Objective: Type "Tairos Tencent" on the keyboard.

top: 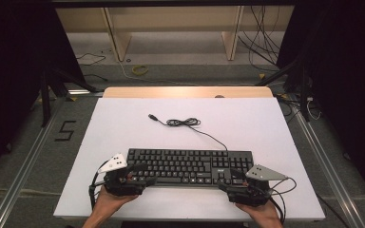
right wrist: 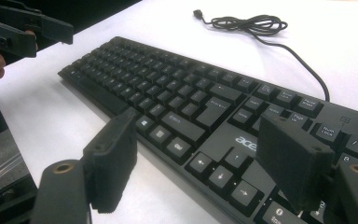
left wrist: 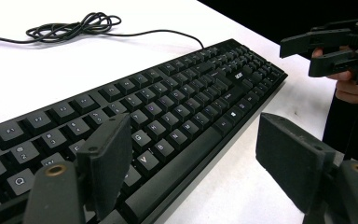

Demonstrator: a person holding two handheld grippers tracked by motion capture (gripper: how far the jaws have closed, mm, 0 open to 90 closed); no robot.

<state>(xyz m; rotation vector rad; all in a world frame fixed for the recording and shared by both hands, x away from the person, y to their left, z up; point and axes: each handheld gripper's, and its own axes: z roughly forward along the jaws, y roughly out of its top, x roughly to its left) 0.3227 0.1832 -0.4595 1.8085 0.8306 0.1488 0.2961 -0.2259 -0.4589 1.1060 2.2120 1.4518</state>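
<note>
Though nothing is gripped yet, the layout suggests a two-handed pick-up of the keyboard:

Keyboard [top: 190, 166]: lies flat near the front edge of the white table [top: 123, 128], long side facing the person, so each end is within reach of one hand.

Left gripper [top: 140, 173]: jaws spread wide and empty; they straddle the keyboard's front left corner, one jaw over the keys, the other over bare table, probably lining up to pinch the front edge.

Right gripper [top: 228, 179]: also wide open, holding nothing; it is poised over the arrow keys [right wrist: 221, 170] at the right end, mirroring the left.

Cable [top: 185, 122]: loosely coiled behind the keyboard, plug [top: 151, 116] lying free, so the slack should follow a lift without tugging.
</note>
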